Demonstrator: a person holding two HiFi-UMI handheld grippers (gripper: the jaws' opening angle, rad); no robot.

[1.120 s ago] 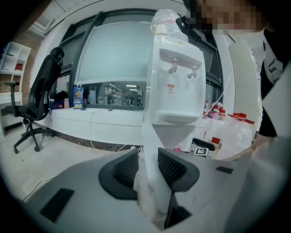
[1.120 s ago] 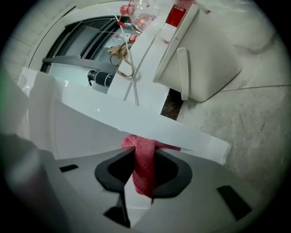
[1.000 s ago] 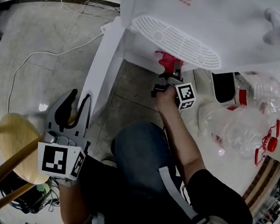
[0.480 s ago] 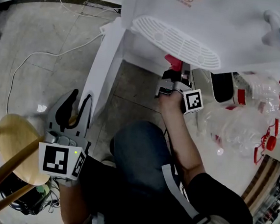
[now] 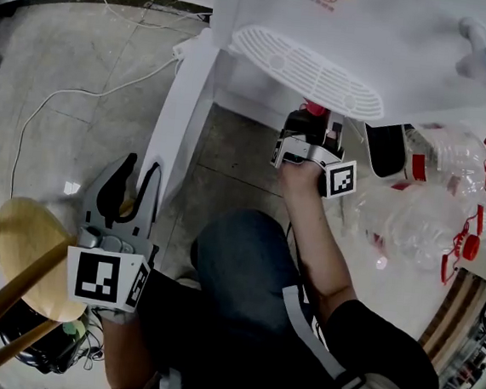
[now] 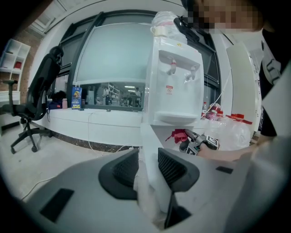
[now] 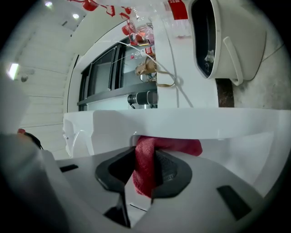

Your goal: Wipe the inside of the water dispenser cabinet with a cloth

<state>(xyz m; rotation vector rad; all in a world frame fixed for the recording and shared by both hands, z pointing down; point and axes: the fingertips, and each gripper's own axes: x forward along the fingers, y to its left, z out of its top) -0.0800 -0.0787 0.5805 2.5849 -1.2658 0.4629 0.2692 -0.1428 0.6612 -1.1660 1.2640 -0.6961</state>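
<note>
The white water dispenser stands with its lower cabinet door swung open. My left gripper grips the door's free edge, the white panel pressed between its pads. My right gripper reaches into the cabinet just below the drip tray, tilted upward. It is shut on a red cloth, which bunches against the white ceiling of the cabinet. The fingertips are partly hidden under the tray in the head view.
A round wooden stool stands at my left. A white cable trails over the floor. Several empty plastic bottles lie right of the dispenser beside a white bin. A black office chair stands far left.
My right gripper has risen with the red cloth, from low in the cabinet to just under the drip tray, and tipped upward. The left gripper and the door have stayed still.
</note>
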